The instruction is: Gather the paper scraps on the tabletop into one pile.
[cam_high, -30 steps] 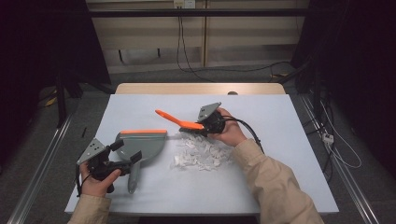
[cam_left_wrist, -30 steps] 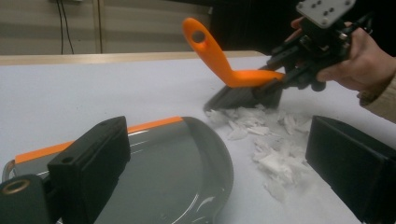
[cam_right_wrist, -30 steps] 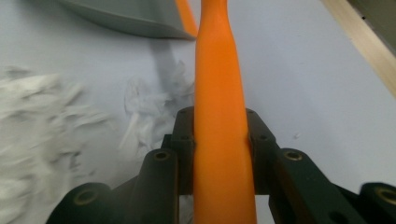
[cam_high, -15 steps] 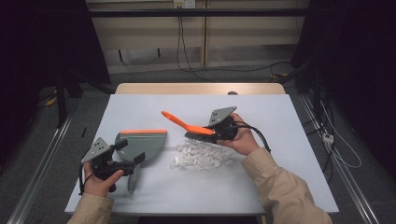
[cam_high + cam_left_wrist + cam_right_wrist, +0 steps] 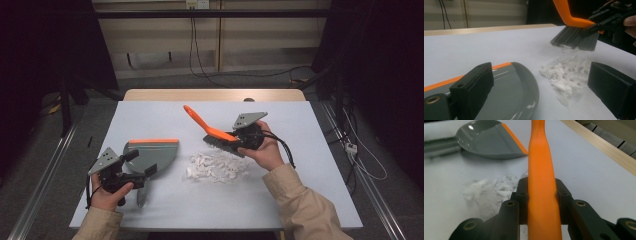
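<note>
Right tool (image 5: 239, 141) clamped on brush (image 5: 212, 130), handle angled up-left; left tool (image 5: 135, 172) apart beside dustpan (image 5: 152, 152).

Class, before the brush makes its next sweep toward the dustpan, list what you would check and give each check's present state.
1. Right gripper shut on the brush: ok, jaws clamp the orange handle.
2. Bristles above the far edge of the paper scraps: ok.
3. Dustpan flat on the table: ok.
4. Orange lip faces the scraps: not ok, it faces the far table edge.
5. Left gripper firmly holding the dustpan: cannot tell.
</note>
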### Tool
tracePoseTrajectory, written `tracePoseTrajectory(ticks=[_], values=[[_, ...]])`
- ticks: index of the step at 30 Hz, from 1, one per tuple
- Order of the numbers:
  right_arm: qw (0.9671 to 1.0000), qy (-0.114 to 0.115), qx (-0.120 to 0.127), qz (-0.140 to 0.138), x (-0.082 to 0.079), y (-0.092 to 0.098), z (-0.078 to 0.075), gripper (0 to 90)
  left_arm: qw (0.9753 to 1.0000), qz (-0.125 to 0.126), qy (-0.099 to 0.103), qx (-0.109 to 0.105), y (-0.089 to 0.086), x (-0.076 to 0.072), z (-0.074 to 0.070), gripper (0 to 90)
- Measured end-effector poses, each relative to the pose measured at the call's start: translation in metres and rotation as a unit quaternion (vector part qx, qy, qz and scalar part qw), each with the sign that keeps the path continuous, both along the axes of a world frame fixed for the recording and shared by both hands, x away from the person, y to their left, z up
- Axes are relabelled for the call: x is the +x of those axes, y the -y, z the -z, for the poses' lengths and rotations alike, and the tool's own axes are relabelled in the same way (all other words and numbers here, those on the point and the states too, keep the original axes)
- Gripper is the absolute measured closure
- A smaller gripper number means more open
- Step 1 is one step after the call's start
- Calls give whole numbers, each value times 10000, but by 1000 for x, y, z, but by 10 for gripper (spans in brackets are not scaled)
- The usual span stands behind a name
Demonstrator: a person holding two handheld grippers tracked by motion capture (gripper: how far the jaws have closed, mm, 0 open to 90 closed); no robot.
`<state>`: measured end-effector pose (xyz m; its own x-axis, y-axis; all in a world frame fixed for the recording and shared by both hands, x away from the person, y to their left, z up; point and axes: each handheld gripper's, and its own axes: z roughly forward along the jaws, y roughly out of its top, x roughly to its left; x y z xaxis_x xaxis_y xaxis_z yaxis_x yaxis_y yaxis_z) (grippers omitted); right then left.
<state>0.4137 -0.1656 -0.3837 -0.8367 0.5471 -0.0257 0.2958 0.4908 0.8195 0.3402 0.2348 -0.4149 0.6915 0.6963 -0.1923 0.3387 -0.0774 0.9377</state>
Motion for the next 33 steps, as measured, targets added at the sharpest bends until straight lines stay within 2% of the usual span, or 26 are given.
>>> tracePoseTrajectory(ticks=[5, 8, 12, 14, 15, 17, 18, 21, 25, 27, 29, 32, 33], values=[[9978, -298, 456, 388, -12, -1, 5, 718, 10000, -5, 4, 6, 1, -1, 0, 62], [9955, -383, 592, 627, -20, -1, 8, 718, 10000, -11, 12, 16, 1, -2, 0, 61], [9908, -525, 862, 898, -31, -5, 11, 718, 10000, 0, 8, 47, 3, -2, 1, 61], [9879, -556, 977, 1066, -36, -6, 9, 718, 10000, 9, 13, 48, 4, -3, 0, 62], [9857, -590, 1116, 1117, -38, -6, 8, 718, 10000, 27, 31, 73, 4, -4, 0, 61], [9788, -820, 1413, 1233, -41, -5, 8, 718, 9999, 48, 39, 89, 5, -5, -1, 61], [9776, -838, 1463, 1259, -43, -5, 8, 718, 10000, 46, 52, 71, 6, -5, -1, 61], [9763, -866, 1413, 1389, -48, -8, 9, 718, 9999, 67, 51, 66, 7, -6, -1, 62], [9733, -970, 1479, 1460, -51, -14, 12, 718, 9999, 76, 53, 78, 8, -6, -2, 61], [9736, -929, 1439, 1510, -52, -19, 14, 718, 9999, 84, 63, 59, 10, -6, -2, 61], [9727, -989, 1422, 1544, -53, -25, 17, 718, 9999, 83, 69, 66, 10, -6, -3, 61], [9710, -1068, 1474, 1551, -56, -34, 20, 719, 9999, 86, 109, 78, 8, -6, -3, 61], [9695, -1149, 1551, 1508, -57, -37, 20, 718, 9999, 73, 95, 71, 8, -6, -4, 61]])
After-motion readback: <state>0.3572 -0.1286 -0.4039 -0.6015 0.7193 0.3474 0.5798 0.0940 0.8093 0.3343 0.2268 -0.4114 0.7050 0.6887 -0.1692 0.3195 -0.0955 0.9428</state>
